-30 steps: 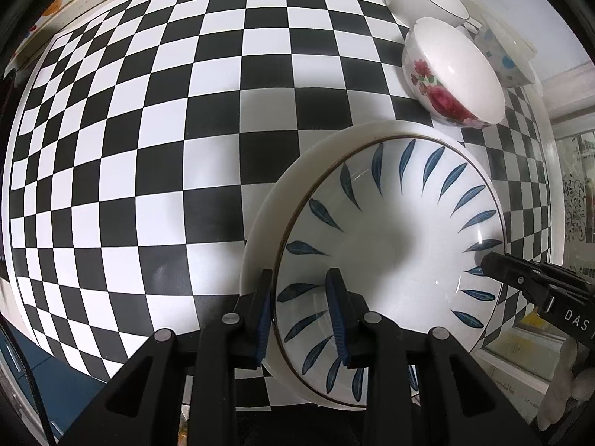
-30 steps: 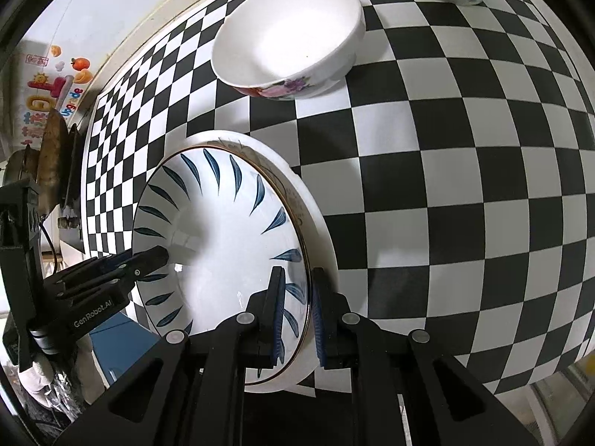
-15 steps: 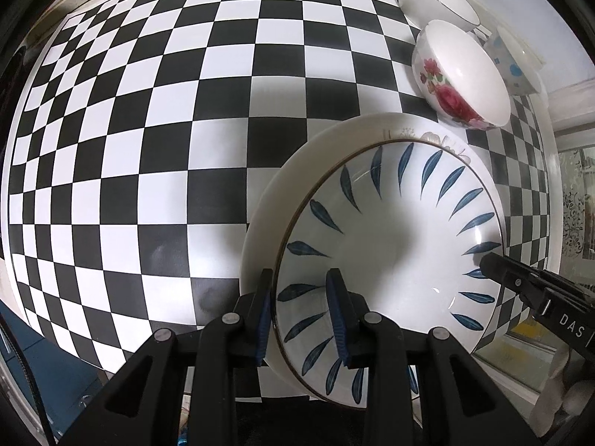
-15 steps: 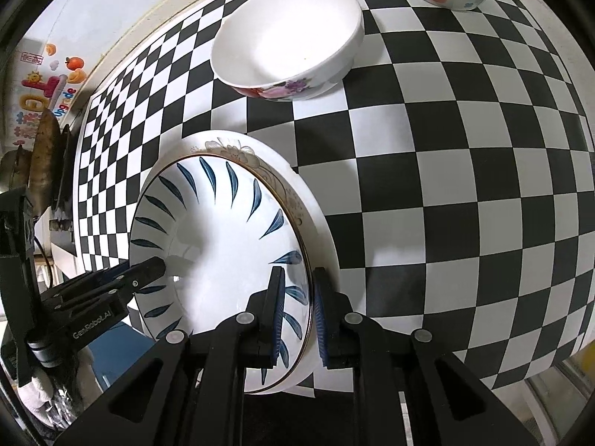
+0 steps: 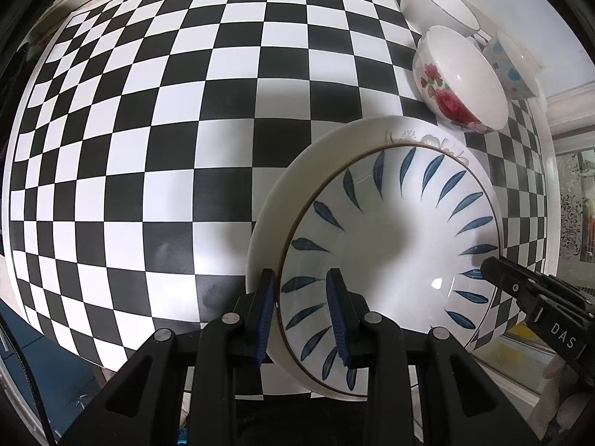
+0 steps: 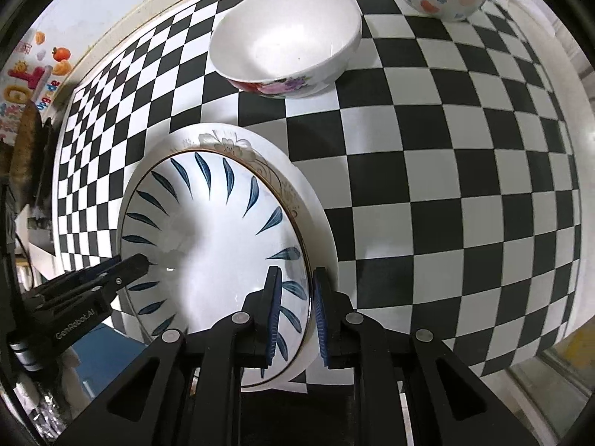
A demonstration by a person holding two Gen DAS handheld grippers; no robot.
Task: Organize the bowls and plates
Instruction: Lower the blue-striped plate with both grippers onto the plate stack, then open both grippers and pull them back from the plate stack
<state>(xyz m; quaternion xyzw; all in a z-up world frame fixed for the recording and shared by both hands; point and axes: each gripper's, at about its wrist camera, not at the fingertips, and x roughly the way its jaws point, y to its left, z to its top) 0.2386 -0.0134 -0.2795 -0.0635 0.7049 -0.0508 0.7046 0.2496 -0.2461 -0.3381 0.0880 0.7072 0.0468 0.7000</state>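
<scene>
The blue-leaf plate (image 5: 386,245) sat on the larger white floral plate (image 5: 282,200) on the checkered counter (image 5: 148,148), near the three bowls. The left gripper (image 5: 302,310) kept its fingers nipped on the plate's near rim. The right gripper (image 6: 295,312) had just been opening slightly, its fingers straddling the opposite rim, loosened compared with a second before. That suggested the plate was seated and release had begun.

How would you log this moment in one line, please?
stage: stacking plates | leaf plate on floral plate | left tongs, right tongs straddle its opposite rims | grip unclear | rose bowl beside stack, untouched
</scene>
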